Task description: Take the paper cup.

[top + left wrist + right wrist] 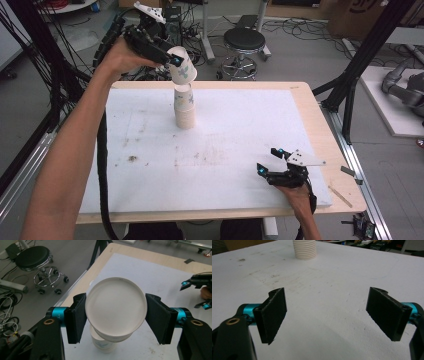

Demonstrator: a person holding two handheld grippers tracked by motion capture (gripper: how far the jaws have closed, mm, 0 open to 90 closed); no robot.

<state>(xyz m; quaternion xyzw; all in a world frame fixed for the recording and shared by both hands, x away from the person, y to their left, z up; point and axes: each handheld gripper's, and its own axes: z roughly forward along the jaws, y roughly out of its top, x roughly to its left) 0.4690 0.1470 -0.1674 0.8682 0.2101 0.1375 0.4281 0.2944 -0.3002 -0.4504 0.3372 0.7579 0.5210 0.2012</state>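
So I'm holding the left gripper (172,59) up over the far side of the table, and it's carrying a white paper cup with a pale blue-green pattern (182,66), upside down and tilted. In the left gripper view I'm looking straight at the cup's round white base (115,307); the two black pads (77,317) are sitting on either side of it. The left pad is touching the cup wall, while the right one looks like it's just barely at the rim, so the jaws are roughly cup-width apart with the cup between them.

Right under it there's a stack of upside-down paper cups (185,107) standing on the white foam board (240,135) that's covering the light wooden table (325,130). The held cup is hovering just above the top of that stack, and I can't quite tell if they're touching.

My right gripper (270,162) is resting low near the front right corner of the board, well apart from the cups. Its jaws are spread wide with nothing between them, and in the right gripper view the ribbed bottom of the stack (304,249) is sitting far ahead.

A black round stool on castors (243,42) is standing on the floor beyond the table.
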